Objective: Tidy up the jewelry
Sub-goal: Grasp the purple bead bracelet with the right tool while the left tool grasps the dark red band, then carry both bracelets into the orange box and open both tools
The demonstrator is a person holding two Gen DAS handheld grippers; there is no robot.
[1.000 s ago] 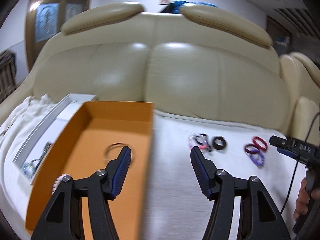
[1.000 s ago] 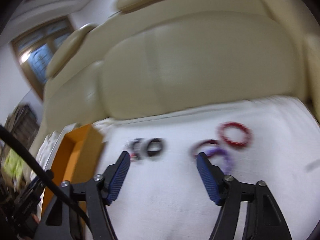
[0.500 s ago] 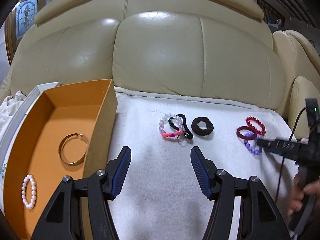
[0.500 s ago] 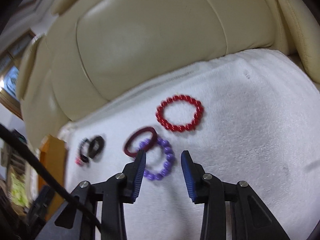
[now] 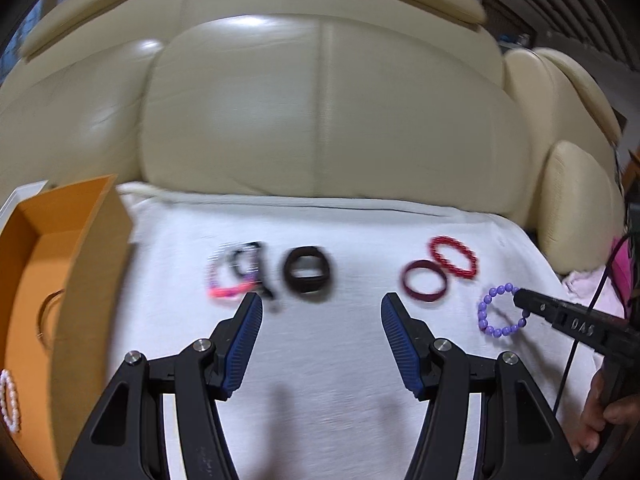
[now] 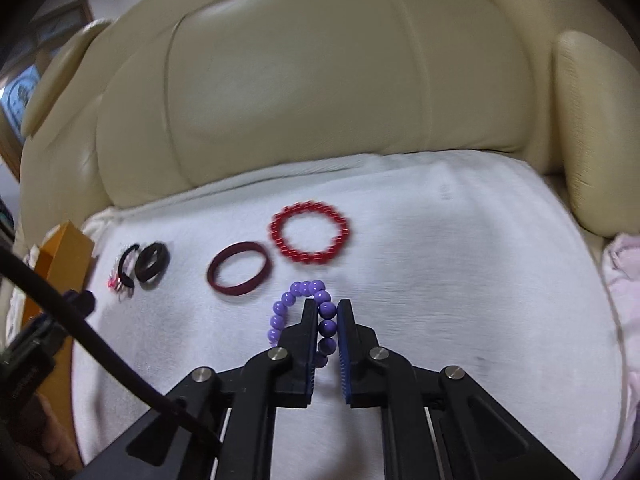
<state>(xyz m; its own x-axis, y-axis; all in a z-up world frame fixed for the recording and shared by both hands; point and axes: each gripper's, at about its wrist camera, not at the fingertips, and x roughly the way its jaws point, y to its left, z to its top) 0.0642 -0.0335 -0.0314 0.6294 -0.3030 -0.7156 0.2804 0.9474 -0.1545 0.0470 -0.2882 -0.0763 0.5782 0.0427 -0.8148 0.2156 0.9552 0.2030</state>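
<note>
Purple bead bracelet point(image 6: 299, 310), red bead bracelet point(image 6: 310, 233), maroon bangle point(image 6: 239, 267), white towel point(image 6: 460, 280), orange box point(image 5: 48, 264)

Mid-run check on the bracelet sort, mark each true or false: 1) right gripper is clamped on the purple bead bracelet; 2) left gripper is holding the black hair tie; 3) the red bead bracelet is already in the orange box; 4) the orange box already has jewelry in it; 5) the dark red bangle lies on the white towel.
1) True. The right gripper has just been closing, and its pads pinch the purple bead bracelet.
2) False. The left gripper stands open and empty; the black hair tie lies on the white towel ahead of it.
3) False. The red bead bracelet lies on the towel.
4) True. The orange box holds a pearl bracelet and a thin bangle.
5) True. The dark red bangle lies flat there.
</note>
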